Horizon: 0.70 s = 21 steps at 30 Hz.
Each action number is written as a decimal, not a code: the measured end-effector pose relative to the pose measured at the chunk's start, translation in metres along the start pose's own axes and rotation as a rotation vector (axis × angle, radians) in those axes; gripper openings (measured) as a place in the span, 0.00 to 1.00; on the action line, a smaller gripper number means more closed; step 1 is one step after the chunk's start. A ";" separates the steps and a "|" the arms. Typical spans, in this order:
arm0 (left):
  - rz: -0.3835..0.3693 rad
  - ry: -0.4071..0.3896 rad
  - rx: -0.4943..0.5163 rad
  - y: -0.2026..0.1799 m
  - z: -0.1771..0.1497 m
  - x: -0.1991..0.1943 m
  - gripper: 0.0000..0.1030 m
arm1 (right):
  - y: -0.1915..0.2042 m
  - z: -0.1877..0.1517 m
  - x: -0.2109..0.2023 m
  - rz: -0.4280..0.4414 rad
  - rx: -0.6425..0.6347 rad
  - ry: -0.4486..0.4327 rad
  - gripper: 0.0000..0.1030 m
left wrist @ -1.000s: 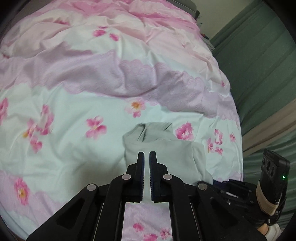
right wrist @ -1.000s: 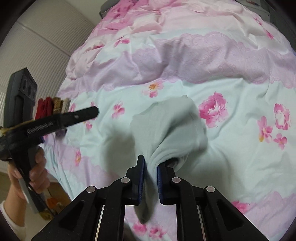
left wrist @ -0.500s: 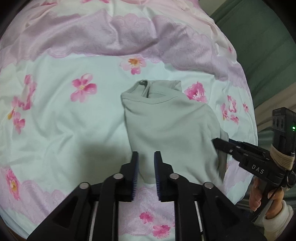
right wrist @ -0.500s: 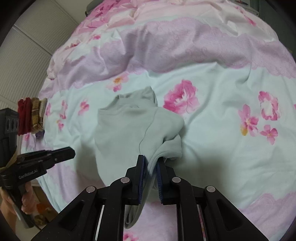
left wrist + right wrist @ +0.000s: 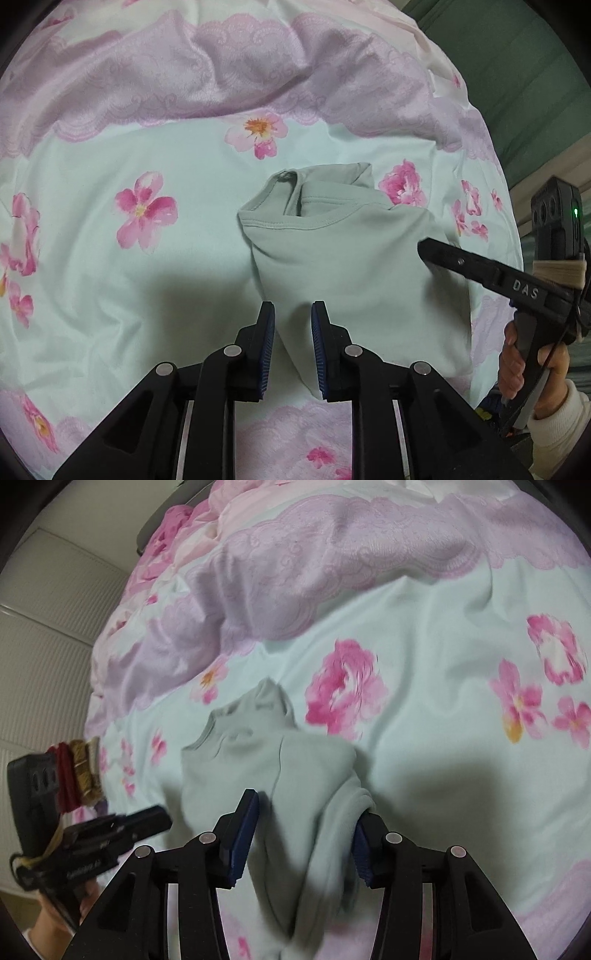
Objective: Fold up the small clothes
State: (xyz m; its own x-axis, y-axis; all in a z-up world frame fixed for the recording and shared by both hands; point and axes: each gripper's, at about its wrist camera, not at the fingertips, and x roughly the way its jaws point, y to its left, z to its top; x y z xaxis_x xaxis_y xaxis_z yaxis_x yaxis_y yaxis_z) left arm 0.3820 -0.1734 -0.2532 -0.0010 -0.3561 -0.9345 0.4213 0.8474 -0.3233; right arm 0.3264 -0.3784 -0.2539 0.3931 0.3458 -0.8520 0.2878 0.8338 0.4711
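Note:
A small pale grey-green top (image 5: 343, 258) lies on the flowered bedspread (image 5: 110, 295), neckline away from me. My left gripper (image 5: 292, 314) is open, its jaws astride the garment's near left edge. My right gripper (image 5: 303, 823) is open wide, with a bunched sleeve (image 5: 317, 849) of the top (image 5: 266, 764) lying loose between the jaws. In the left wrist view the right gripper (image 5: 424, 247) reaches onto the top's right side. In the right wrist view the left gripper (image 5: 162, 816) sits at the top's left edge.
The bedspread has a crumpled lilac lace band (image 5: 221, 74) behind the top. A green curtain (image 5: 535, 92) hangs to the right of the bed. A stack of red and tan folded clothes (image 5: 79, 775) sits at the bed's left edge.
My right gripper has opened and let go of the sleeve it was pinching. My left gripper has opened wider and moved in over the top's near left edge.

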 end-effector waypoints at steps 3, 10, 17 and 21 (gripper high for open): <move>-0.008 0.000 -0.033 0.012 0.003 0.005 0.20 | 0.011 0.010 0.007 -0.022 -0.026 0.001 0.26; -0.055 -0.016 -0.109 0.042 0.004 0.001 0.39 | 0.079 0.017 -0.020 0.077 -0.260 -0.030 0.13; -0.048 -0.051 -0.052 0.041 0.022 -0.002 0.56 | 0.105 0.044 -0.039 0.173 -0.312 -0.052 0.12; 0.017 -0.060 0.102 0.019 0.031 -0.005 0.56 | 0.083 0.049 -0.035 0.037 -0.288 -0.025 0.22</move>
State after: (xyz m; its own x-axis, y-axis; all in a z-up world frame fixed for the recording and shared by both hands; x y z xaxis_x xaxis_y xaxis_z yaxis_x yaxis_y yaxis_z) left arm 0.4179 -0.1676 -0.2505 0.0600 -0.3677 -0.9280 0.5106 0.8101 -0.2880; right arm 0.3798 -0.3423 -0.1734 0.4210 0.3702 -0.8281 0.0150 0.9100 0.4144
